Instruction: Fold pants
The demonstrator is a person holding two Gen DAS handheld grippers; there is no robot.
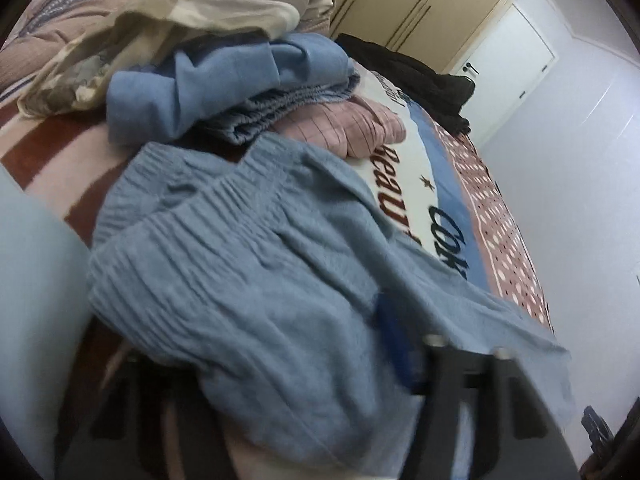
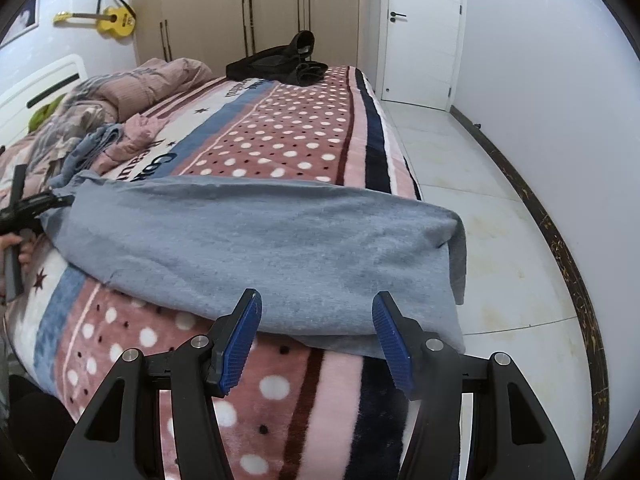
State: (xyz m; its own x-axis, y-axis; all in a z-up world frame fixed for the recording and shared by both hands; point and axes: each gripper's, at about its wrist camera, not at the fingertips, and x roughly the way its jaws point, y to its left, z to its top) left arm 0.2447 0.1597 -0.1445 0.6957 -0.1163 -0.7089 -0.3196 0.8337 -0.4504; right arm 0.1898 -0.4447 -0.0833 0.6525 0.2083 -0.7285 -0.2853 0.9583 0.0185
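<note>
pants laid flat on bed, long axis running left-right | left gripper clamped on waistband end | right gripper spread wide, empty, just short of near hem edge, nearer to leg end

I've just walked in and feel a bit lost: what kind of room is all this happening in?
Most likely a home bedroom. A bed under a dotted, striped blanket fills the middle, tall wardrobe doors line the far wall, and a small yellow guitar hangs beside them.
</note>
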